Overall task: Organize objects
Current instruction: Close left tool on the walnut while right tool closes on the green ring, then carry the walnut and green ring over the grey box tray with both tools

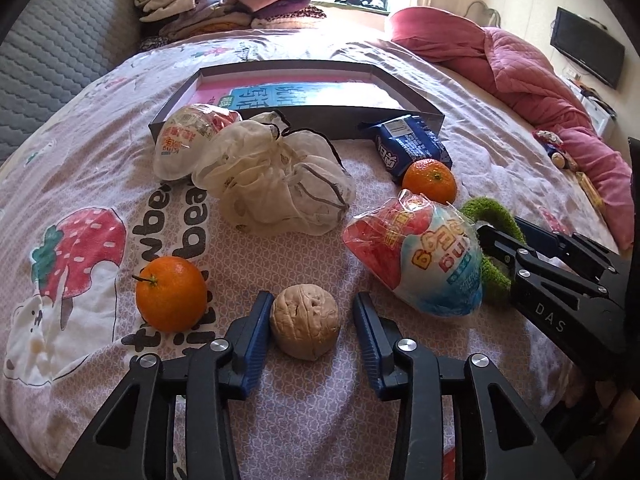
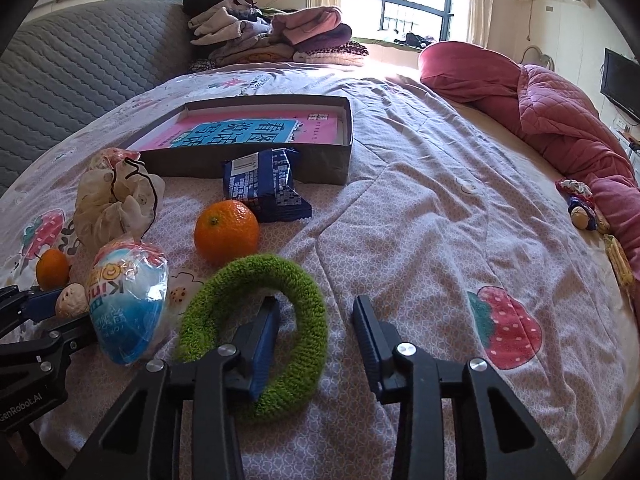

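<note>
My left gripper (image 1: 306,322) is open around a walnut (image 1: 305,322) on the bedspread; its left pad touches the shell. An orange (image 1: 171,293) lies to its left. My right gripper (image 2: 316,330) is open over a green knitted ring (image 2: 256,332); its left finger sits inside the ring, the right finger outside it. A blue and red wrapped toy egg (image 2: 130,300) lies left of the ring. A second orange (image 2: 226,230), a blue snack pack (image 2: 266,184), a crumpled mesh bag (image 1: 276,178) and another wrapped egg (image 1: 188,140) lie before a shallow grey box (image 2: 348,148) holding a pink book.
A pink quilt (image 2: 560,120) lies along the right side of the bed. Folded clothes (image 2: 272,36) are stacked at the far end. A grey quilted headboard (image 2: 80,68) stands at the left. A small doll (image 2: 582,208) lies at the right.
</note>
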